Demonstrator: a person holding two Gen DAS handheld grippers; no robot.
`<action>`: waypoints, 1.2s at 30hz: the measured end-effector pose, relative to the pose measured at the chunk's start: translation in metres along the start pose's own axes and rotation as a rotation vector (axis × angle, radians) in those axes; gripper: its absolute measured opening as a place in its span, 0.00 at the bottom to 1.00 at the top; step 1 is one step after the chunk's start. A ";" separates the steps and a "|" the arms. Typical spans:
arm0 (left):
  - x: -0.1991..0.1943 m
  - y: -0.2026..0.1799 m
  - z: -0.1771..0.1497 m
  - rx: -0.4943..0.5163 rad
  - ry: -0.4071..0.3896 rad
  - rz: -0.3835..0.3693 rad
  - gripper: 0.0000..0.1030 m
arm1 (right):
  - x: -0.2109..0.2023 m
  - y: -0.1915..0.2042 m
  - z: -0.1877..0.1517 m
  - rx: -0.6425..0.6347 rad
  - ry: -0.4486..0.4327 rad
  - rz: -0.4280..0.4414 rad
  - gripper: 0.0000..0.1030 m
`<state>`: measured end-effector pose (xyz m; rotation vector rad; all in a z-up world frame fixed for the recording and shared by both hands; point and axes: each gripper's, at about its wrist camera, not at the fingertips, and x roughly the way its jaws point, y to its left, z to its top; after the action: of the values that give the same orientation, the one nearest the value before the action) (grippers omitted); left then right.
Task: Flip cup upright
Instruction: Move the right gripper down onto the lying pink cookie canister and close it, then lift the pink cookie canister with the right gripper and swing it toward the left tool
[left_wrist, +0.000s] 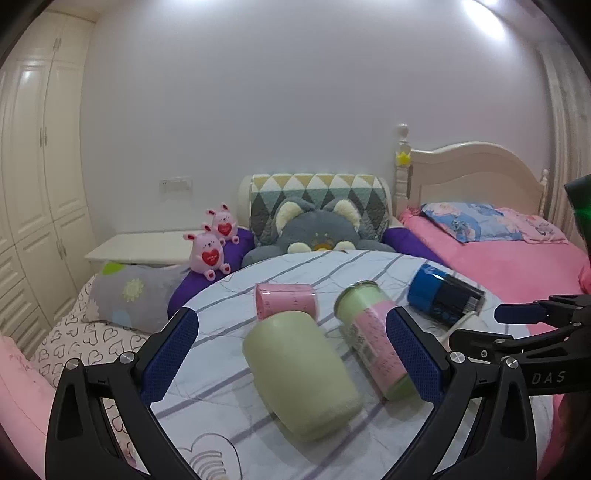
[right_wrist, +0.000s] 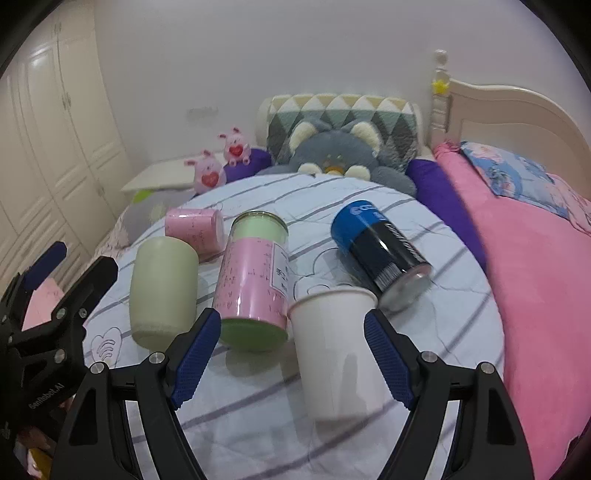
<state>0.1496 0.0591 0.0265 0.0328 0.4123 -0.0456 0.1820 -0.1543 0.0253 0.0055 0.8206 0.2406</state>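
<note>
A white paper cup (right_wrist: 338, 347) lies on its side on the round table's striped cloth (right_wrist: 258, 424), its mouth facing away. My right gripper (right_wrist: 291, 354) is open, its blue pads either side of the cup, not touching it. A pale green cup (left_wrist: 301, 373) lies on its side between the open pads of my left gripper (left_wrist: 291, 358); it also shows in the right wrist view (right_wrist: 162, 288). The right gripper shows at the right edge of the left wrist view (left_wrist: 517, 321). Only a sliver of the white cup (left_wrist: 460, 325) shows there.
A pink-and-green jar (right_wrist: 255, 280), a small pink cup (right_wrist: 194, 230) and a blue-and-black can (right_wrist: 380, 251) lie on the cloth. Plush toys (right_wrist: 332, 151) sit behind the table. A pink bed (right_wrist: 535, 266) is to the right, a white wardrobe (right_wrist: 55, 122) to the left.
</note>
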 end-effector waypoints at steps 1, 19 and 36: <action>0.004 0.002 0.001 -0.002 0.005 0.005 1.00 | 0.005 0.001 0.004 -0.006 0.013 0.004 0.79; 0.054 0.023 0.001 -0.019 0.143 0.027 1.00 | 0.087 0.018 0.037 -0.058 0.223 0.134 0.79; 0.051 0.029 0.004 -0.026 0.134 0.033 0.99 | 0.120 0.022 0.045 -0.054 0.350 0.179 0.75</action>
<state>0.1995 0.0858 0.0100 0.0173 0.5465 -0.0052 0.2891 -0.1031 -0.0285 -0.0138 1.1632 0.4409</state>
